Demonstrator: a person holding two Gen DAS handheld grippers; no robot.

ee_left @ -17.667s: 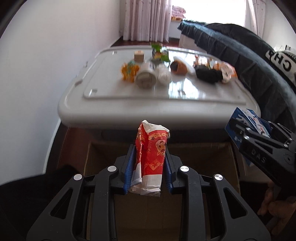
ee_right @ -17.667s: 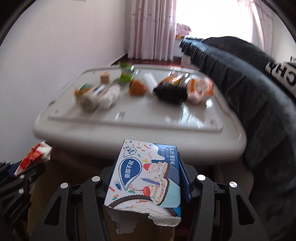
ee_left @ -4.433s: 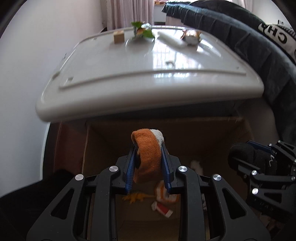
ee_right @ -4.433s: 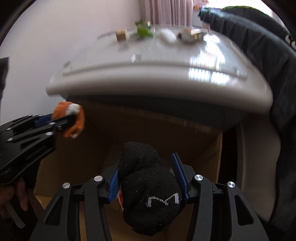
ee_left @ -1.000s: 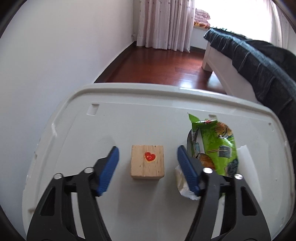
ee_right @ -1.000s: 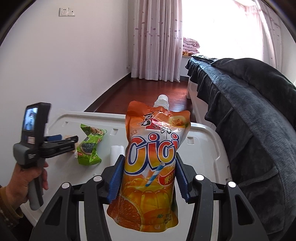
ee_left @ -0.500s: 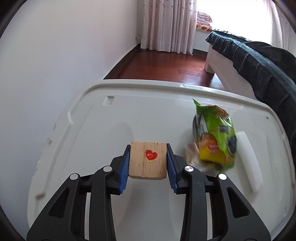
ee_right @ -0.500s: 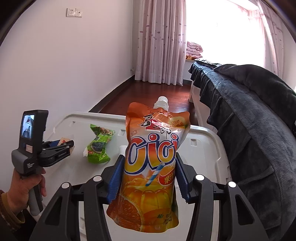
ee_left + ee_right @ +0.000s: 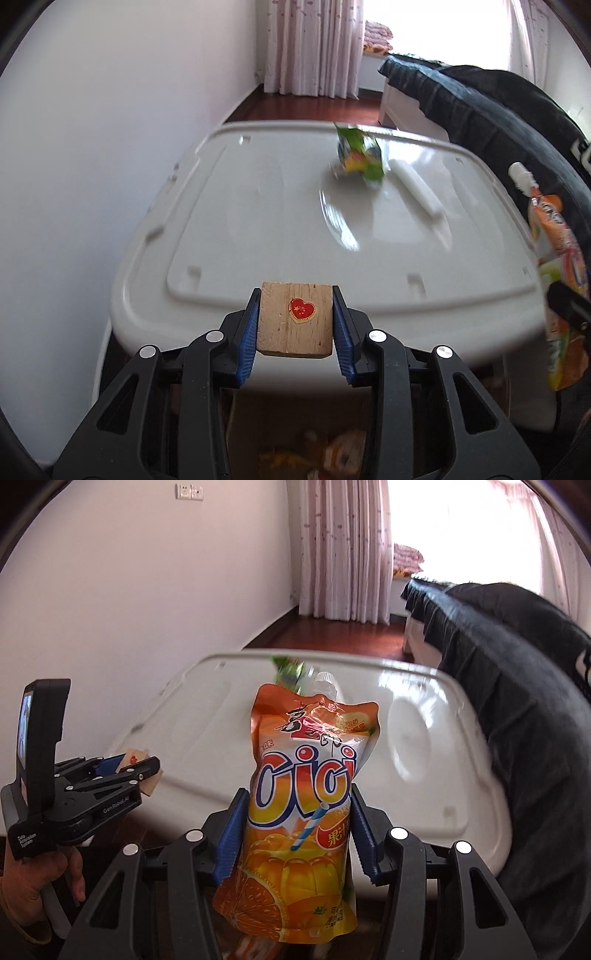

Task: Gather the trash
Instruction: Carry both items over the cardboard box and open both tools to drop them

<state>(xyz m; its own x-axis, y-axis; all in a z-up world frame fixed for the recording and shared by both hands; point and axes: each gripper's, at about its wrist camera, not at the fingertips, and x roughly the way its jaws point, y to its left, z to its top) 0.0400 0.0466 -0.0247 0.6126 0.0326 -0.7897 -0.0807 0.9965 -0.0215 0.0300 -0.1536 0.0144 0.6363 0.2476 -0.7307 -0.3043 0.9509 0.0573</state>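
Observation:
My left gripper (image 9: pixel 295 326) is shut on a small wooden block (image 9: pixel 294 323) with a red heart sticker, held over the near edge of the white plastic lid (image 9: pixel 277 221). The right wrist view shows that left gripper (image 9: pixel 142 766) at the left, a hand under it. My right gripper (image 9: pixel 297 834) is shut on an orange juice pouch (image 9: pixel 306 812) with a white cap; the same pouch (image 9: pixel 557 258) appears at the right edge of the left wrist view. A green snack wrapper (image 9: pixel 360 153) and a white stick (image 9: pixel 417 190) lie at the lid's far right.
Below the lid's near edge a cardboard box (image 9: pixel 295 424) holds several pieces of trash (image 9: pixel 332 454). A dark blanket (image 9: pixel 517 709) covers the bed along the right side. A white wall (image 9: pixel 92 166) runs along the left.
The left jaws closed on the wooden block and carried it back from the lid's far part to its near edge. The right gripper drew back too, with the pouch still in it.

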